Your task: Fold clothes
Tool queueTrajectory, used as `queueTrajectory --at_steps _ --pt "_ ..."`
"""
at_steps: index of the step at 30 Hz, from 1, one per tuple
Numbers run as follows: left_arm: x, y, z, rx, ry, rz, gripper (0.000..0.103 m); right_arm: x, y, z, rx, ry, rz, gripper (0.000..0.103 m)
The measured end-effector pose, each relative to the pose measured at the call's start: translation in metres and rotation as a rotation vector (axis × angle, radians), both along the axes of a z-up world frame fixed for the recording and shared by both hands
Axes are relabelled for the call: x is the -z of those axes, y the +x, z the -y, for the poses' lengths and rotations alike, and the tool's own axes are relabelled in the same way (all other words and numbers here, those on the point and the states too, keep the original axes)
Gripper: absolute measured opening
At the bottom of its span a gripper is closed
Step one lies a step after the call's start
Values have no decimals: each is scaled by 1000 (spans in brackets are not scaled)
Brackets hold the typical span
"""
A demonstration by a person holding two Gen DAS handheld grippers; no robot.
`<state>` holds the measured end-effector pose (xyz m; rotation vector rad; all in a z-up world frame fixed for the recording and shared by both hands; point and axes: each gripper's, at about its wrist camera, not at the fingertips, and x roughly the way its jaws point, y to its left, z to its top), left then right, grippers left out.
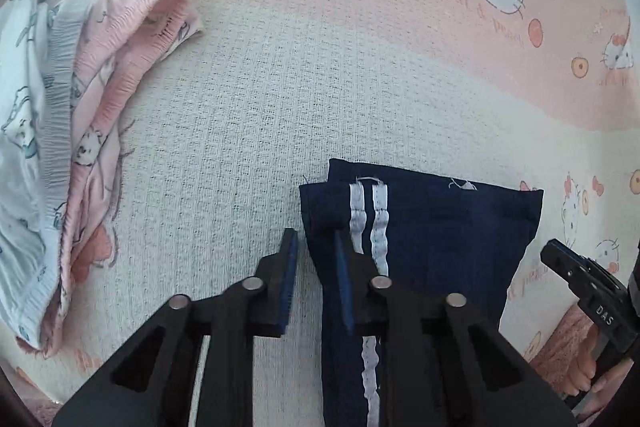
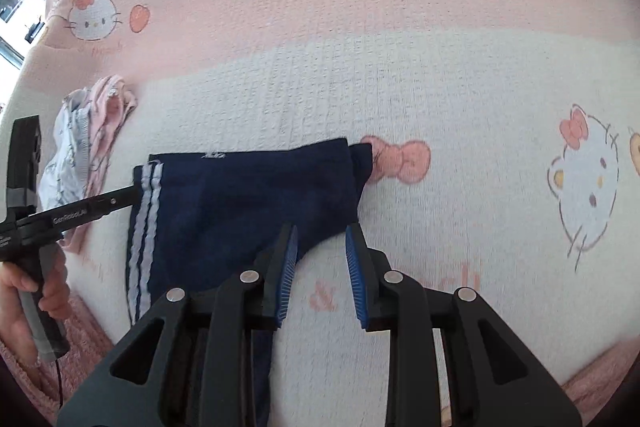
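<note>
While the navy trousers (image 1: 432, 223) lie partly folded on the cartoon-print bed cover (image 1: 320, 47), hem end squared up beside the stack of pastel clothes (image 1: 72, 115), the next fold will likely go best if both edges are pinched evenly and carried over together, keeping the white side stripes (image 1: 370, 219) aligned. Both hands point steeply down. The left gripper (image 1: 316, 247) straddles the striped edge with its jaws slightly apart, not clamped. The right gripper (image 2: 320, 239) hangs released over the opposite edge, nothing between its pads.
</note>
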<state>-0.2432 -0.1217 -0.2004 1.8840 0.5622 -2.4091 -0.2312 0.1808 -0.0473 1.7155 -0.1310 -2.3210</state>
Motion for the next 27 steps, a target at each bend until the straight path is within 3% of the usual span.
queueTrajectory --at_steps 8,12,13,14,16,19,20,21,22,24,27 --pt "-7 -18 -7 97 -82 -65 7 25 -27 -16 71 1 27 20" --pt "6 -36 -16 104 -90 -34 9 21 -30 -33 148 -56 18 25" --pt "5 -36 -14 85 -84 -38 12 20 -30 -38 165 -85 22 29" --pt "4 -36 -12 65 -79 -43 15 17 -30 -40 177 -96 13 39" --pt "6 -36 -12 34 -83 -46 37 10 -26 -41 191 -76 -40 46" --pt "13 -33 -11 42 -77 -38 39 18 -31 -31 134 -31 -21 52" --pt "13 -33 -12 54 -94 -46 38 22 -34 -28 112 -15 -11 51" --pt "13 -35 -13 65 -98 -54 30 22 -35 -23 92 -5 -8 34" --pt "12 -37 -14 76 -100 -63 15 22 -37 -18 75 2 -11 23" --pt "14 -43 -16 64 -78 -65 13 19 -40 -11 51 15 -19 11" --pt "14 -53 -17 71 -105 -88 13 12 -48 -11 57 17 -44 11"
